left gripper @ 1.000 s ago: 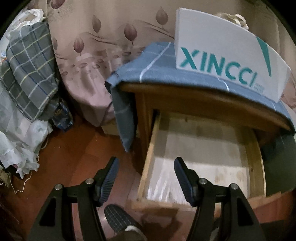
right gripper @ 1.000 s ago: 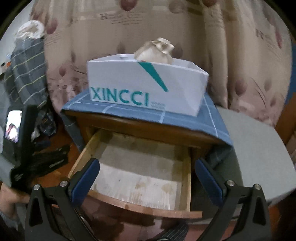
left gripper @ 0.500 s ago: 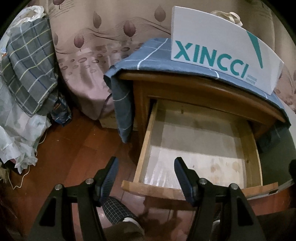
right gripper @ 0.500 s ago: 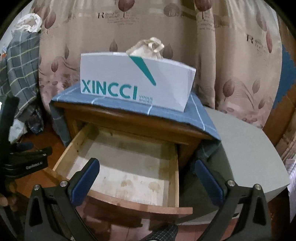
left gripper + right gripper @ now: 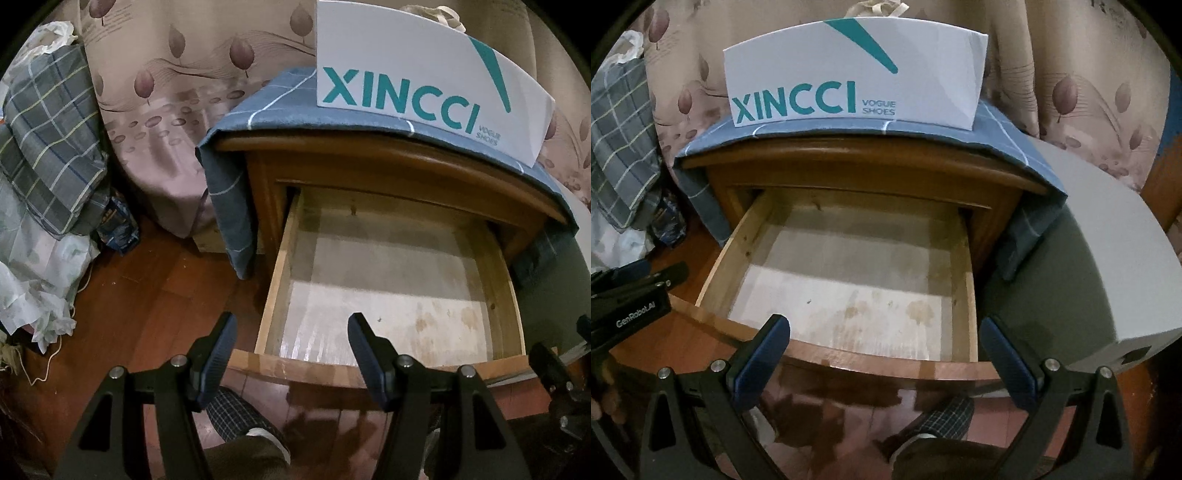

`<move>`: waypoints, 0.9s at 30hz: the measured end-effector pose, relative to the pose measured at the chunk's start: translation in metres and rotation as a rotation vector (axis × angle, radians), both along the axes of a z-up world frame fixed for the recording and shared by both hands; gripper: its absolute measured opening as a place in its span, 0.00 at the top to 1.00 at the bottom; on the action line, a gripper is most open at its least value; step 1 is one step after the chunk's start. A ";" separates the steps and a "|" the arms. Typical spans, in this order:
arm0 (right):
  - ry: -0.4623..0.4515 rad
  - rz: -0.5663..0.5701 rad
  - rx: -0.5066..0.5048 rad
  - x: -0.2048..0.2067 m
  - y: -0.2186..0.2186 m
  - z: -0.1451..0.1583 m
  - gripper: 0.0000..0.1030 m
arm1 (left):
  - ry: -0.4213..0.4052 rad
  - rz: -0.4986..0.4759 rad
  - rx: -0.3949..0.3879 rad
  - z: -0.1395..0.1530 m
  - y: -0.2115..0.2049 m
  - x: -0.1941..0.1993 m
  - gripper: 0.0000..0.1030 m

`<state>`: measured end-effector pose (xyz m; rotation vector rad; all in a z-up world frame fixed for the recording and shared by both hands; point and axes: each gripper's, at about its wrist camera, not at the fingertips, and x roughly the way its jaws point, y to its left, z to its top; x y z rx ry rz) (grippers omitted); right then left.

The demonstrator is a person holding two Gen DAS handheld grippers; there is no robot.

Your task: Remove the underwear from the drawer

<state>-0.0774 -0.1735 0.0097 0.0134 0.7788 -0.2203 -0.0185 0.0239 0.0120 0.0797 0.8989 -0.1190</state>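
The drawer of the wooden nightstand is pulled out, and its stained wooden bottom lies bare; no underwear shows in either view. A blue checked cloth covers the nightstand's top and hangs over its left edge. On it, toward the back edge, stands a white shoe box with a pale bit of fabric showing above its rim; what it is cannot be told. The left claw hangs over the drawer's front left corner, released, with nothing between its fingers. The right claw hangs over the drawer's front edge, spread wide and also holding nothing. A grey block sits just right of the nightstand. A slippered foot stands on the red-brown floor below the drawer front.
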 end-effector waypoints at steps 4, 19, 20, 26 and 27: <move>-0.047 -0.010 -0.052 -0.006 0.004 0.006 0.01 | 0.001 -0.002 0.004 -0.001 -0.002 -0.001 0.38; -0.016 0.021 -0.032 -0.002 0.006 -0.003 0.01 | 0.013 -0.001 0.013 -0.006 -0.002 0.001 0.38; -0.009 0.014 -0.041 -0.001 0.007 -0.005 0.01 | 0.018 -0.005 0.013 -0.007 -0.004 0.001 0.38; 0.024 0.003 -0.038 0.003 0.007 -0.015 0.01 | 0.026 -0.025 0.020 -0.011 -0.008 0.001 0.38; 0.025 0.000 -0.040 0.003 0.006 -0.015 0.01 | 0.029 -0.027 0.021 -0.012 -0.009 0.000 0.38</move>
